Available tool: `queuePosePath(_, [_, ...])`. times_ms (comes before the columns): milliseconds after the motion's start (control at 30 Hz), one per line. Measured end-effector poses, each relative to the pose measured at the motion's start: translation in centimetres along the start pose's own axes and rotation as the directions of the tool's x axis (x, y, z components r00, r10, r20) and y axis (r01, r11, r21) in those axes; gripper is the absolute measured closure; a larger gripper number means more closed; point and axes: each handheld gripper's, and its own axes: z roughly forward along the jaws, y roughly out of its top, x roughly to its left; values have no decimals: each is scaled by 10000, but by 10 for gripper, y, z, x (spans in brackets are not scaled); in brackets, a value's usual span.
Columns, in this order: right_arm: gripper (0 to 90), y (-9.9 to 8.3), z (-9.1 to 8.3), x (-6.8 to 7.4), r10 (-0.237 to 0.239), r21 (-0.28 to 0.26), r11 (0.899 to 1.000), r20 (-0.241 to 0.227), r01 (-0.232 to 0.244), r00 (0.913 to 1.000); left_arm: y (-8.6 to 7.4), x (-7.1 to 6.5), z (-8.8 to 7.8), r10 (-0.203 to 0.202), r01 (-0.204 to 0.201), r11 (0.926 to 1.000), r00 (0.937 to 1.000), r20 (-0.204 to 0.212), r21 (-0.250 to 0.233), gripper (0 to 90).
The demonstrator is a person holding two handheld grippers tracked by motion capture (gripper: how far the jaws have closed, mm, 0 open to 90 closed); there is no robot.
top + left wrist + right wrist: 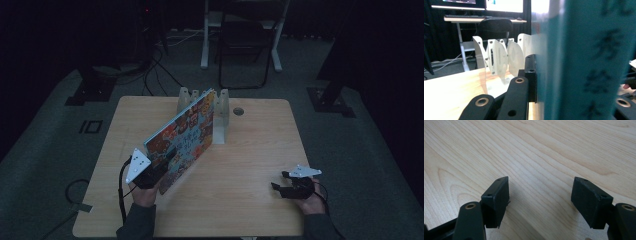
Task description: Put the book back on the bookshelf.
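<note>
A colourful picture book (185,137) stands on its edge on the wooden table (250,210), slanting from the front left toward a white slotted rack (221,117) at the back. My left gripper (162,167) is shut on the book's near end. In the left gripper view the teal spine (584,62) sits against the black pad (531,75), with the rack's dividers (499,57) behind it. My right gripper (280,181) rests near the front right of the table. Its jaws stand open over bare wood with nothing between them (540,197).
A round cable hole (238,111) sits in the table just right of the rack. Beyond the table's far edge stand a dark chair (245,45) and white desk legs (205,40). Cables lie on the floor at the left (150,75).
</note>
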Motion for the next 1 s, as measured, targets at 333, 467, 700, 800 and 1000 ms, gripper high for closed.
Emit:
queuePosePath(333, [301, 0, 0, 0, 0, 1, 10000, 0, 0, 10000, 0, 0, -3, 35, -35, 10000, 9998, -207, 13, 812])
queuePosePath(467, [301, 0, 0, 0, 0, 1, 10000, 6, 0, 10000, 1, 1, -4, 42, -43, 10000, 9997, -220, -20, 812])
queuePosePath(700, [301, 0, 0, 0, -5, 1, 10000, 4, 5, 10000, 1, 1, -5, 61, -60, 10000, 9995, -315, 23, 811])
queuePosePath(800, [301, 0, 0, 0, -8, 1, 10000, 4, 8, 10000, 0, 1, -6, 42, -44, 10000, 9988, -494, -50, 811])
queuePosePath(1000, [301, 0, 0, 0, -8, 1, 10000, 0, 8, 10000, 1, 1, -8, 79, -86, 9999, 9980, -622, -105, 811])
